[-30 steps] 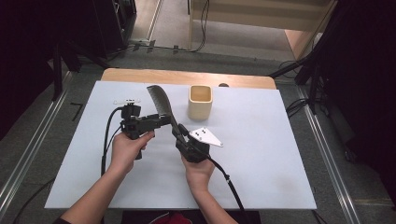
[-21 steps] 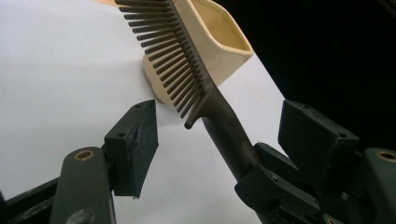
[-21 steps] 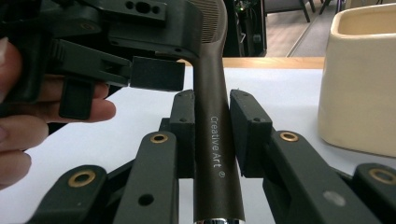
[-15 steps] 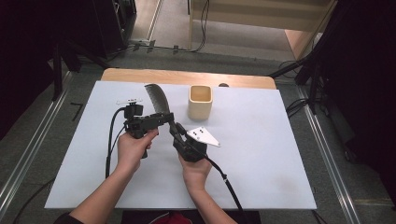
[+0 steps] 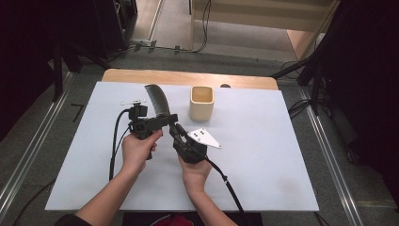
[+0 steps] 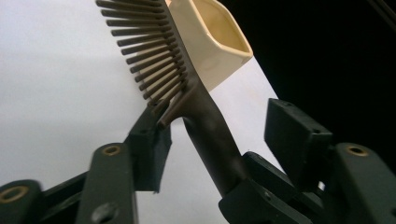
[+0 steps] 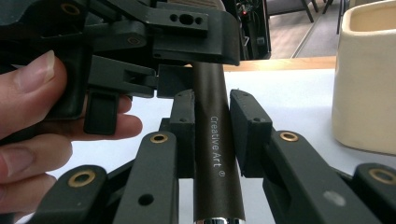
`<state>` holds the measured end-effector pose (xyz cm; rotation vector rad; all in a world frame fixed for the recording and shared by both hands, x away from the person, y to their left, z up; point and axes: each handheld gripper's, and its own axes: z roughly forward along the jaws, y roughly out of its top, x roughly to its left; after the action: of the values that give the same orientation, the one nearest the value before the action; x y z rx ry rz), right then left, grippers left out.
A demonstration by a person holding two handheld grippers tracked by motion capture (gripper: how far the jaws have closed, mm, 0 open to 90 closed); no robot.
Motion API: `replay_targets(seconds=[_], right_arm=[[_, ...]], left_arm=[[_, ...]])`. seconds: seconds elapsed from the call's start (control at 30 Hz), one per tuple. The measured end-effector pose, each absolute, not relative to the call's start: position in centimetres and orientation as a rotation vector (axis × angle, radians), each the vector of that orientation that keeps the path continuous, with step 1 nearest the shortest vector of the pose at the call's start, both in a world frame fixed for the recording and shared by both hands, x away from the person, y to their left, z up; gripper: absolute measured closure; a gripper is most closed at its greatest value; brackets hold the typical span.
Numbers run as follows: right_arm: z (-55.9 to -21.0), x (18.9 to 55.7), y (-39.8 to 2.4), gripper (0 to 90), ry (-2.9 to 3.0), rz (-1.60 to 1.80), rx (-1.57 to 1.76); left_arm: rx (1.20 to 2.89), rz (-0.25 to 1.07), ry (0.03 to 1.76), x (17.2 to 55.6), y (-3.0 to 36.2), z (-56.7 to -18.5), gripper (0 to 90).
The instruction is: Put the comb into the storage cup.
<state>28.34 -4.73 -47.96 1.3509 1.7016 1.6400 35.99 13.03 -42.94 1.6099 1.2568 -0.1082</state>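
Note:
A dark comb-like brush (image 5: 156, 99) with a round handle marked "Creative Art" (image 7: 212, 154) is held up over the white table. My right gripper (image 5: 175, 131) is shut on the handle, one pad pressed on each side (image 7: 212, 121). My left gripper (image 5: 162, 120) reaches in from the left, open, with its jaws on either side of the brush's neck (image 6: 219, 126) just below the teeth (image 6: 149, 51). Its left pad is close to the lowest teeth and the right pad stands well clear. The left gripper's body (image 7: 187, 32) sits across the handle above my right jaws.
A cream square cup (image 5: 202, 102) stands upright just right of the brush (image 7: 369, 84). The white table sheet (image 5: 273, 155) lies on a wooden top whose far edge (image 5: 188, 75) shows. Cables trail from both grippers toward the near edge.
My left gripper has moved right, up to the brush, and now straddles its neck. The right gripper has kept its hold and shifted slightly.

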Motion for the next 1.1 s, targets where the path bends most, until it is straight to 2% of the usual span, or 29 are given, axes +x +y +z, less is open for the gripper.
replay_targets(seconds=[0.17, 0.2, 0.57, 1.1], right_arm=[[-48.16, 28.41, -4.57, 70.1, 1.701, 1.646, 1.358], [-48.14, 28.42, -4.55, 70.2, 1.698, 1.648, 1.361], [-48.25, 28.41, -4.65, 70.2, 1.696, 1.653, 1.363], [-48.39, 28.45, -4.73, 70.1, 1.707, 1.653, 1.364]], left_arm=[[1.597, -0.103, 1.272, 36.01, 13.23, -42.99, 50.2], [1.591, -0.108, 1.276, 36.05, 13.29, -43.05, 53.7], [1.58, -0.146, 1.296, 36.35, 13.66, -43.4, 65.0], [1.527, -0.223, 1.31, 36.51, 14.02, -43.67, 69.7]])
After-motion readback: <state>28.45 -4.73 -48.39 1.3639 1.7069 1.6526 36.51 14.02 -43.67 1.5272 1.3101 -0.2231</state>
